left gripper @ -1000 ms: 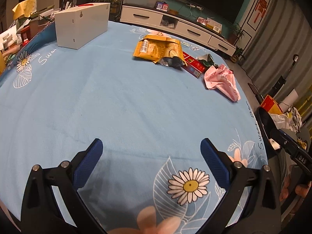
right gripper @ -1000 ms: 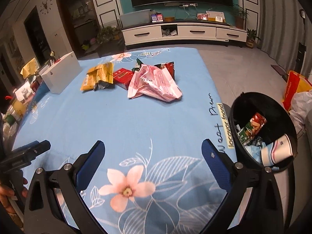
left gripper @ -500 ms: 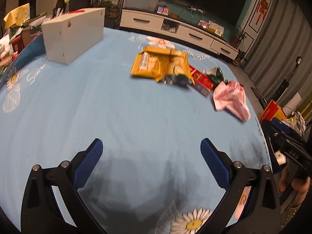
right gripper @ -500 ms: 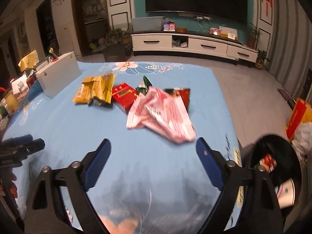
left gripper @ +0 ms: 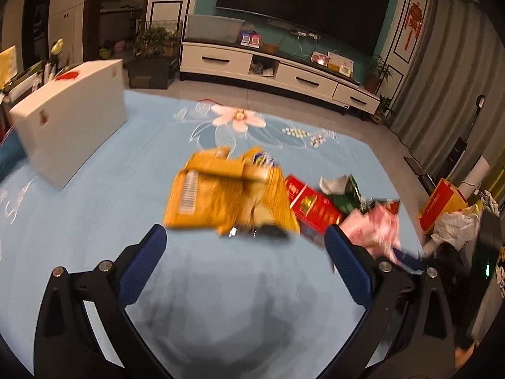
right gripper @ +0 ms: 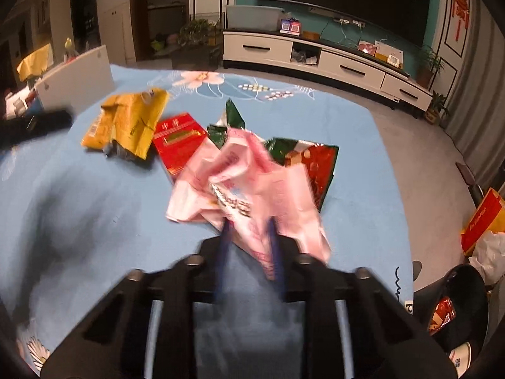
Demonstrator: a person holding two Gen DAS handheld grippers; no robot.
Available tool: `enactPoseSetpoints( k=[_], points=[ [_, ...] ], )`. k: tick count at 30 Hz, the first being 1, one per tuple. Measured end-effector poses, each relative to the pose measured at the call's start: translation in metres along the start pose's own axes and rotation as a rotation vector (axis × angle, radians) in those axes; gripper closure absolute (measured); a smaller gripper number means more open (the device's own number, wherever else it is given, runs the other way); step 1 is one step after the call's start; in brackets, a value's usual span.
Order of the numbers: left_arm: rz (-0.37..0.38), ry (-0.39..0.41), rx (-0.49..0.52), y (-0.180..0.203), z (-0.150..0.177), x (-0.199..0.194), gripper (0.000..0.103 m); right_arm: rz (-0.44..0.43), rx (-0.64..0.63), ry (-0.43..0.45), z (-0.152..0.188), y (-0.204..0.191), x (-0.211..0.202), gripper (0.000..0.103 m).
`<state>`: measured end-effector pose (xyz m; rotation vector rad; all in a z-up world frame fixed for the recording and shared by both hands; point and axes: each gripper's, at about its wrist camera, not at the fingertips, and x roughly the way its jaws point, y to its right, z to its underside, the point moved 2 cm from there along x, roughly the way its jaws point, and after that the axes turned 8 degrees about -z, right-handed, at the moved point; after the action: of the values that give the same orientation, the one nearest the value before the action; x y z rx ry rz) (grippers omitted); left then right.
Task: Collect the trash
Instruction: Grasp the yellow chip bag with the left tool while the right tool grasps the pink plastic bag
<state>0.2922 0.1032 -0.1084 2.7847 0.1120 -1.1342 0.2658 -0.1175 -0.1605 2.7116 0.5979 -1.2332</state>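
Right gripper [right gripper: 247,240] grasps pink wrapper [right gripper: 243,183]; left gripper [left gripper: 241,246] released before yellow bag [left gripper: 227,202]

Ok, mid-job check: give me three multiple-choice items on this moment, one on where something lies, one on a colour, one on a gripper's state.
1. The red packet lies:
A. between the yellow bag and the pink wrapper
B. inside the white box
C. in the bin

2. The crumpled wrapper at the right gripper is:
A. blue
B. pink
C. black

3. The left gripper is:
A. shut on the yellow bag
B. open, holding nothing
C. out of view

Key: 1 A, the red packet sits between the yellow bag and the pink wrapper on the blue tablecloth. 2 B, the right gripper has closed on pink plastic. 3 B, the left gripper has its fingers wide apart, short of the bag.
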Motion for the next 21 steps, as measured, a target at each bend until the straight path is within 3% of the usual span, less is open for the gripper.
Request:
enactPoseSetpoints(
  k=[3,11,12,14,18,21],
  points=[
    [-0.014,0.01,0.015,0.014,-0.012,0.017,0.003,-0.024,0.026,0.019,0.003,0.005,-0.01,0.096],
    [-0.089,-0.031,0.05,0.038,-0.021,0.066,0.007,-0.092,0.105,0.099,0.014,0.014,-0.056,0.097],
    [-0.102,-0.038,0.045,0.038,-0.02,0.07,0.012,-0.094,0.109,0.1,0.015,0.016,-0.058,0.097],
    [-0.115,-0.049,0.041,0.036,-0.018,0.074,0.045,-0.091,0.117,0.101,0.018,0.016,-0.06,0.097],
    [-0.102,-0.063,0.024,0.027,-0.013,0.077,0.075,-0.098,0.135,0.099,0.02,0.015,-0.063,0.097],
    [-0.075,-0.067,0.02,0.023,-0.01,0.072,0.083,-0.102,0.148,0.1,0.02,0.014,-0.065,0.097]
  ],
)
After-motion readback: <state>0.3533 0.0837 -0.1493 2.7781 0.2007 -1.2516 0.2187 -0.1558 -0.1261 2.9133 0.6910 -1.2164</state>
